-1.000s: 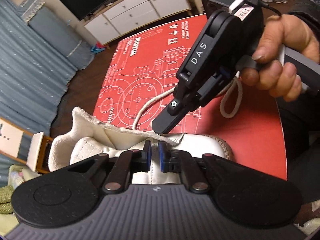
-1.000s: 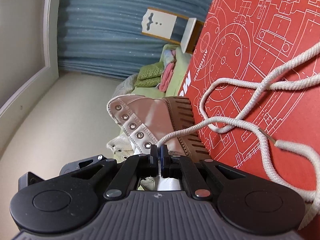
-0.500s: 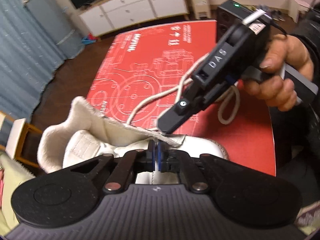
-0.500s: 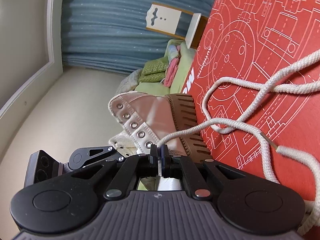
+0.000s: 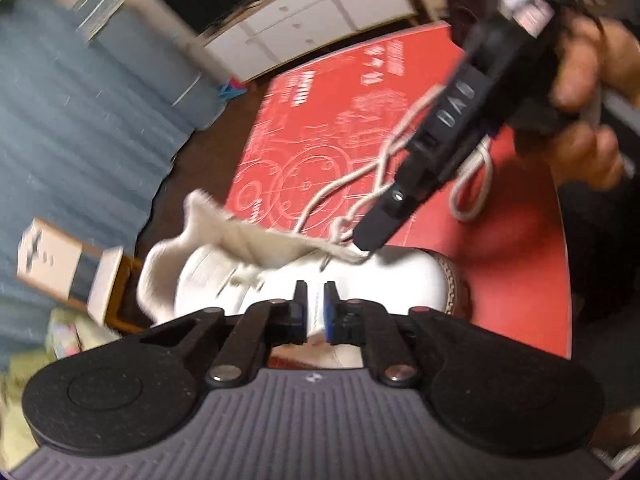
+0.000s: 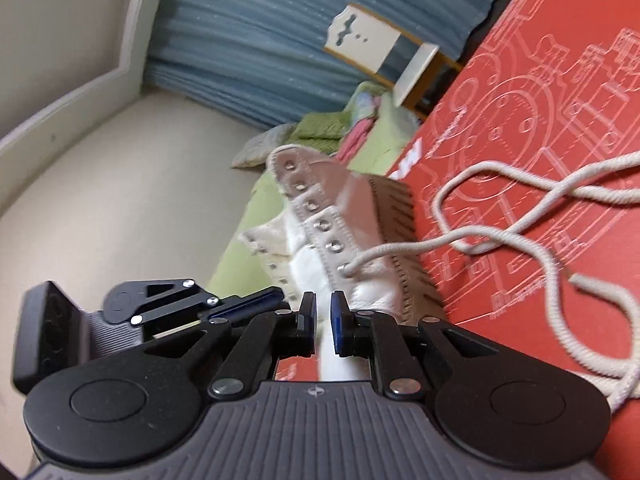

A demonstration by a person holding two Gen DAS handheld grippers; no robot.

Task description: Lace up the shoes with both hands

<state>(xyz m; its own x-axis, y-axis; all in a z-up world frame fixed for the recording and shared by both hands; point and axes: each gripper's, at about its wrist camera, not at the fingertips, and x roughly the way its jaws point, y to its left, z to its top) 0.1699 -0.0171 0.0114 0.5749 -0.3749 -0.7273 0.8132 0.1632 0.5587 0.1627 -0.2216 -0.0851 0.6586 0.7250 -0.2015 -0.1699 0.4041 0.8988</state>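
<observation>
A white lace-up shoe [image 5: 400,276] lies at the near edge of a red printed board [image 5: 512,272]. My left gripper [image 5: 315,304] hovers over its toe, open by a narrow gap with nothing held. A hand [image 5: 588,80] holds my right gripper [image 5: 370,238], whose tip touches the shoe's eyelet flap. In the right wrist view the right gripper [image 6: 323,312] is slightly open and empty, just short of the shoe [image 6: 360,216]. A cream lace [image 6: 480,236] leaves the lowest eyelet and snakes loose across the board [image 6: 560,80]. The same lace [image 5: 348,180] shows behind the shoe.
A small wooden chair [image 6: 380,48] and blue ribbed upholstery [image 5: 80,140] stand left of the board. Green and pink cloths [image 6: 320,132] are piled beyond the shoe. A white cabinet [image 5: 312,20] stands at the far end. Part of the left tool's body [image 6: 52,328] shows at lower left.
Both grippers were shut half a second ago and now stand slightly open. The right one has let go of the lace. The left view has swung and is blurred.
</observation>
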